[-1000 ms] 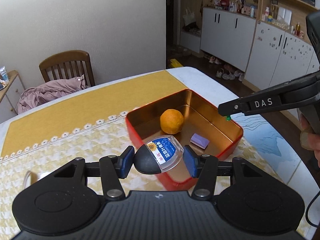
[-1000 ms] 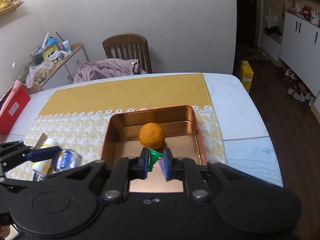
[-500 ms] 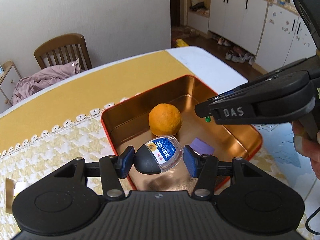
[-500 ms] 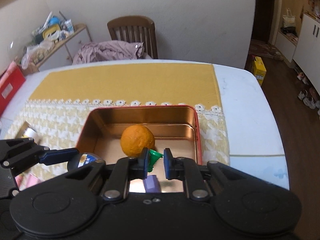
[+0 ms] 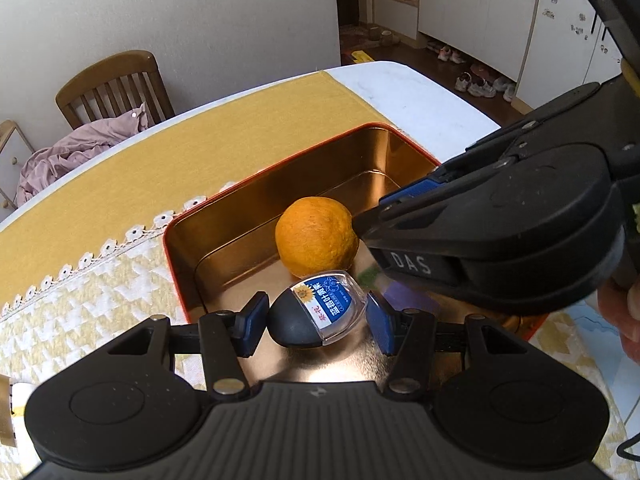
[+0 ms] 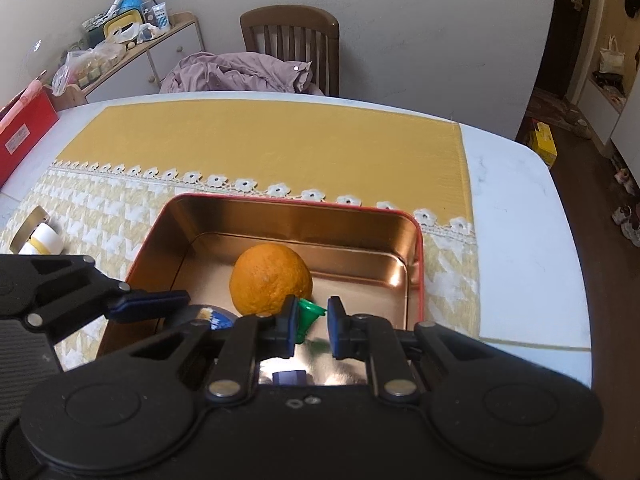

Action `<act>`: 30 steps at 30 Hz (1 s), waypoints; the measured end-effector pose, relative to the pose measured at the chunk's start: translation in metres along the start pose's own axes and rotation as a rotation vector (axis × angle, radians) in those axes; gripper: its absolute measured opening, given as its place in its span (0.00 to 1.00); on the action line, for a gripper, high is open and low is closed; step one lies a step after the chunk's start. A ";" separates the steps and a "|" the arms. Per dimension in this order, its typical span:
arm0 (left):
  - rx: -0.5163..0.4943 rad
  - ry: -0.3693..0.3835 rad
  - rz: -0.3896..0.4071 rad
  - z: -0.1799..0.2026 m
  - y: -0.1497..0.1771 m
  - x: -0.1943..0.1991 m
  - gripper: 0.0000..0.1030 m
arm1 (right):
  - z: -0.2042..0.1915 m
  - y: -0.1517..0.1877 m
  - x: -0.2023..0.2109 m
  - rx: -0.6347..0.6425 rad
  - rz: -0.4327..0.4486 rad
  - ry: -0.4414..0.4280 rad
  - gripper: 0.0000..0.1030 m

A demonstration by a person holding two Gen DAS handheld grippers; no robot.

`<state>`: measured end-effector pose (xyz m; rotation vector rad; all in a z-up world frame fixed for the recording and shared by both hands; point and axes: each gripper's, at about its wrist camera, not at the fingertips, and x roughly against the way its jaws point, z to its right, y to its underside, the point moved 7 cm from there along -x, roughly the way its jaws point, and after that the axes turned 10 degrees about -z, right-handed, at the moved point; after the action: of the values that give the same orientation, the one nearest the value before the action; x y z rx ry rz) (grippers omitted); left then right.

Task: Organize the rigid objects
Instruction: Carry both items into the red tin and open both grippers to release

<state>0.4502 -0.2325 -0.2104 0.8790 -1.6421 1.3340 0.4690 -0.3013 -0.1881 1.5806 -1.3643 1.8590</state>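
Over the red tin (image 5: 176, 240), the left claw (image 5: 316, 320) grips a small black-capped bottle (image 5: 316, 312) just in front of the orange (image 5: 316, 236) lying inside. The right claw (image 6: 312, 326) clamps a green plastic piece (image 6: 310, 316) beside that orange, above the tin's floor.
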 end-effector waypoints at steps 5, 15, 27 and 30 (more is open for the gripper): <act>0.005 0.009 -0.016 0.002 -0.003 -0.008 0.51 | 0.009 -0.004 -0.003 -0.024 0.001 -0.008 0.14; -0.001 0.000 -0.037 0.008 -0.002 -0.020 0.51 | 0.010 0.005 -0.011 -0.038 -0.012 -0.026 0.15; 0.049 0.019 -0.026 0.004 -0.004 -0.017 0.51 | 0.013 0.009 -0.008 -0.058 0.000 -0.020 0.26; 0.062 0.031 -0.014 0.002 -0.004 -0.011 0.51 | 0.015 0.010 -0.001 -0.079 0.006 -0.052 0.32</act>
<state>0.4579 -0.2352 -0.2192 0.9004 -1.5756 1.3880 0.4702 -0.3180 -0.1941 1.5973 -1.4478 1.7564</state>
